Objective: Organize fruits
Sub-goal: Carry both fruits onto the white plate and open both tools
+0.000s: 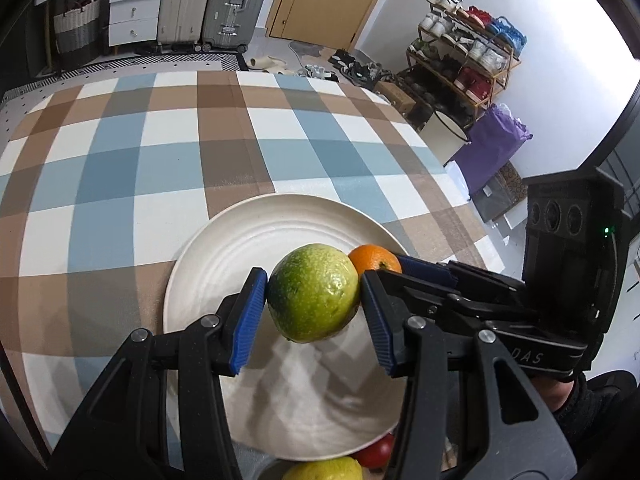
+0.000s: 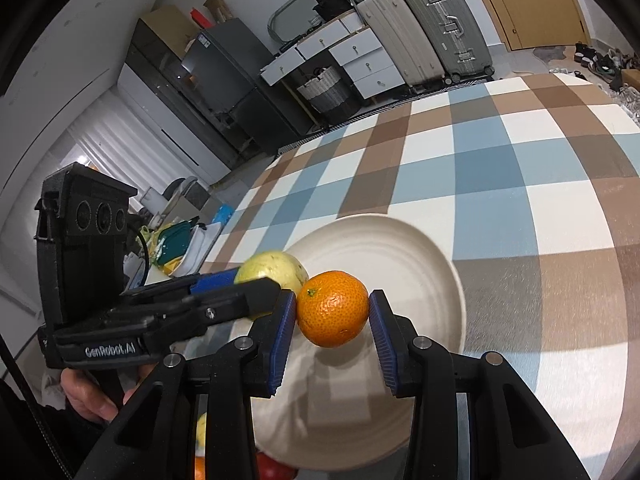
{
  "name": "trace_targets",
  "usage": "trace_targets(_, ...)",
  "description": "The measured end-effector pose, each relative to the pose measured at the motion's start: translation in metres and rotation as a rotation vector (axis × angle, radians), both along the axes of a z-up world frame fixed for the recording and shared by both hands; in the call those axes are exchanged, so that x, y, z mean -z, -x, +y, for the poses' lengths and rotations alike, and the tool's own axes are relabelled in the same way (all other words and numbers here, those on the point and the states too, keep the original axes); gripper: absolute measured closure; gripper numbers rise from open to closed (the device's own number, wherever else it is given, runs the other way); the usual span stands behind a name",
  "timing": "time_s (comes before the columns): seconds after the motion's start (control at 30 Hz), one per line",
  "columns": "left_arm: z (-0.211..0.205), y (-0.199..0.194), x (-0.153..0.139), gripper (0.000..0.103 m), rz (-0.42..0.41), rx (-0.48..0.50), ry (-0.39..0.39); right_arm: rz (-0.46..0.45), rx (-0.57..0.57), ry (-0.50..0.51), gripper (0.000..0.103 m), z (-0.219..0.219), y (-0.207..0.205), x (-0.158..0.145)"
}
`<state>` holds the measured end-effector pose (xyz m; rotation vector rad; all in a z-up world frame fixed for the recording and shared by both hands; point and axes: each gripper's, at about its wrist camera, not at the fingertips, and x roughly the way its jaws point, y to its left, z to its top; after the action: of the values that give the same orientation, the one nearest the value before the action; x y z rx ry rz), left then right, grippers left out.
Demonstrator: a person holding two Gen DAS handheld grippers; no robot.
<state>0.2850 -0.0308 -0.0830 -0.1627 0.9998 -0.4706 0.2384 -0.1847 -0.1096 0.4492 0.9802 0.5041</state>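
A checked cloth in blue, brown and white covers the surface (image 1: 224,148), and in the left wrist view the room behind is busy: two suitcases (image 1: 216,0) stand against the far wall beside white drawers (image 1: 134,8), a shoe rack (image 1: 466,52) is packed at the right, and a purple bag (image 1: 496,140) sits below it. Down front, the left claw (image 1: 314,304) is clamped on a green fruit (image 1: 314,292), blue pads pressed to both its sides, holding it clear above a cream plate (image 1: 240,248). Crowding in from the right comes the right claw (image 1: 380,268), its orange (image 1: 374,258) just beside the green fruit, almost touching. At the near rim of the plate a red fruit (image 1: 376,450) and a yellow-green fruit (image 1: 324,470) peek out, half hidden by the claw arms.

Over to the right wrist view: same checked surface (image 2: 500,160), same suitcases (image 2: 424,28), with a dark cabinet (image 2: 224,80) and a woven basket (image 2: 326,88) along the wall. The right claw (image 2: 333,312) grips the orange (image 2: 333,308) between its blue pads, hanging over the plate (image 2: 400,248). The left claw (image 2: 256,284) pushes in from the left with its green fruit (image 2: 276,270), partly masked by its own black finger. A hand (image 2: 90,396) wraps that gripper's handle at lower left. A red fruit (image 2: 272,470) shows below the plate's near edge.
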Motion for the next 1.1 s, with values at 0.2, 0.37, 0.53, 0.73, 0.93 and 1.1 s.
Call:
trace_targets(0.2, -0.001, -0.006, 0.011, 0.058, 0.016, -0.015, 0.003, 0.011, 0.018, 0.028, 0.062, 0.000, -0.006, 0.011)
trace_targets(0.37, 0.003, 0.001, 0.001, 0.057, -0.019, -0.015, 0.002, -0.033, 0.042, 0.031, 0.052, -0.006, -0.001, 0.003)
trace_targets(0.53, 0.011, 0.016, -0.012, 0.057, -0.035, -0.028, 0.013, -0.055, 0.086, 0.023, 0.052, -0.014, 0.008, -0.010)
trace_targets(0.73, 0.025, 0.044, -0.026, 0.051, -0.059, -0.058, 0.017, -0.095, 0.095, 0.043, 0.052, -0.013, 0.025, -0.028)
trace_targets(0.93, 0.036, 0.080, -0.034, 0.050, -0.086, -0.077, 0.011, -0.140, 0.079, 0.064, 0.052, -0.004, 0.048, -0.043)
trace_targets(1.1, 0.044, 0.105, -0.036, 0.044, -0.104, -0.096, 0.006, -0.160, 0.068, 0.079, 0.052, 0.002, 0.066, -0.050)
